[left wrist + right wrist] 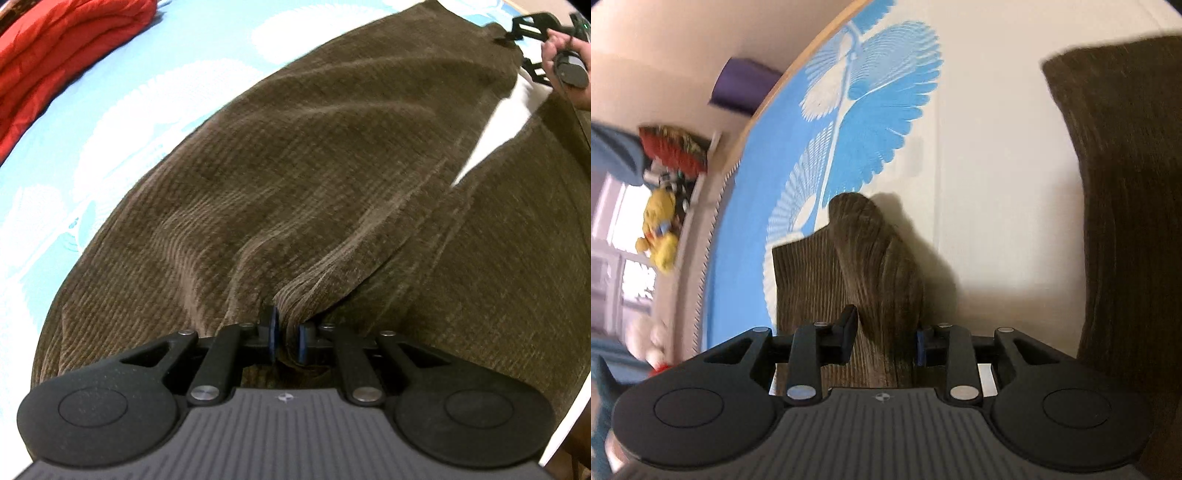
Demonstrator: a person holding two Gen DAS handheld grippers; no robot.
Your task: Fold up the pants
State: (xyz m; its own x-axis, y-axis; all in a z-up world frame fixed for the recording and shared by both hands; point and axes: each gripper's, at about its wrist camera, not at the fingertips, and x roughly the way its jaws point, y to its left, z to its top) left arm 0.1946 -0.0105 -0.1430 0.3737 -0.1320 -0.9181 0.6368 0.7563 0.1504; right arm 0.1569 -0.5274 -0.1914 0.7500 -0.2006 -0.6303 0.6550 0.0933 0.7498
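My left gripper [287, 338] points steeply down, jaws nearly closed, pinching fabric; my right gripper [884, 339] stands parted, angled downward, hand [565, 55] behind.

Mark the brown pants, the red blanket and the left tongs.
brown pants [314, 166], left wrist view, middle of the spread fabric
red blanket [62, 48], left wrist view, folded stack
left tongs [287, 338], left wrist view, between the fingertips

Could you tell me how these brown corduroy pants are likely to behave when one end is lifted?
Probably floppy: the pants bunch into soft ridges at the left gripper. Likely fairly heavy for cloth, given the thick ribbed weave. The ribs should resist slipping.
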